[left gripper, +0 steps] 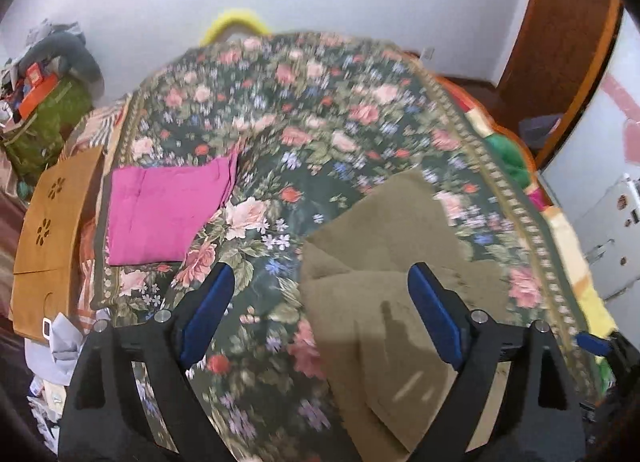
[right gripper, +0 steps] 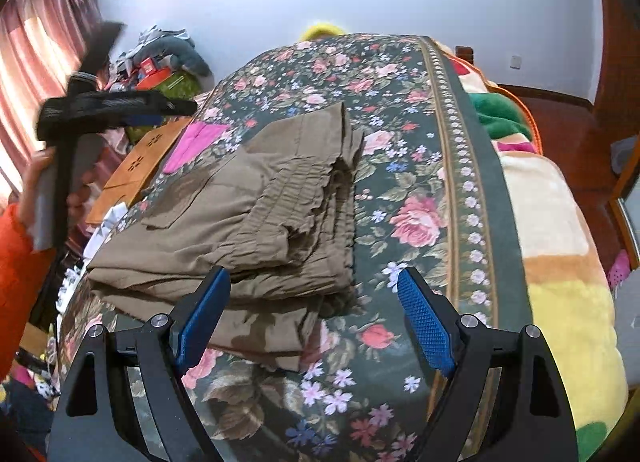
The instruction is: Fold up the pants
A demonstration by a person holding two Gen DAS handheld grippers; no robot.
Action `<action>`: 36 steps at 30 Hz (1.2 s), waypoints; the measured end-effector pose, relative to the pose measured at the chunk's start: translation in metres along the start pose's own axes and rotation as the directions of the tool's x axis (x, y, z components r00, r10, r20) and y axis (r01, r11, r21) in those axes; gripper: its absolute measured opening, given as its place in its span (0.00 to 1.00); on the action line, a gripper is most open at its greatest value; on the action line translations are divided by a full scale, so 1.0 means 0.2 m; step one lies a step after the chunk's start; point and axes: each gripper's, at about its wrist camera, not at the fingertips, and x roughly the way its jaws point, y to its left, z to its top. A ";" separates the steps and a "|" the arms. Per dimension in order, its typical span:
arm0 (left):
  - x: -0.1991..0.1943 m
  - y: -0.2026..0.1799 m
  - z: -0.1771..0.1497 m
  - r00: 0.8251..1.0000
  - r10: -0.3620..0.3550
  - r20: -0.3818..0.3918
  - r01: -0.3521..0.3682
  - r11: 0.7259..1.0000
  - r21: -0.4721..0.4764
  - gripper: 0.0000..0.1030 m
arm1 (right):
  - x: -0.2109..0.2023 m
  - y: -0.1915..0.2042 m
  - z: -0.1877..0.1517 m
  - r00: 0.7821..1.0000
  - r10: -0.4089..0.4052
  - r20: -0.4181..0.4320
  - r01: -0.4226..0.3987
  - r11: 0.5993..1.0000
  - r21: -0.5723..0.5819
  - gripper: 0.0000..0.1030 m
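Between my left tongs [left gripper: 320, 310], jaws spread wide and grasping nothing, I see the floral bedspread [left gripper: 280, 110] and the near edge of the khaki pants [left gripper: 384, 262] on the right; a folded pink cloth [left gripper: 168, 210] lies well apart to the left.

Through my right tongs [right gripper: 312, 314], also released and empty, the pants [right gripper: 256, 214] lie folded in a stack on the bedspread [right gripper: 408, 166], just beyond the blue pads [right gripper: 424, 326]. My left hand [right gripper: 76, 190] holds its tongs up at the left edge.
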 end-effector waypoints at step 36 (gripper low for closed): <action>0.09 0.20 -0.58 0.970 -0.015 -0.243 0.017 1.000 0.004 0.98 | -0.02 -0.05 0.01 1.000 0.002 0.016 -0.003 0.998 0.066 0.81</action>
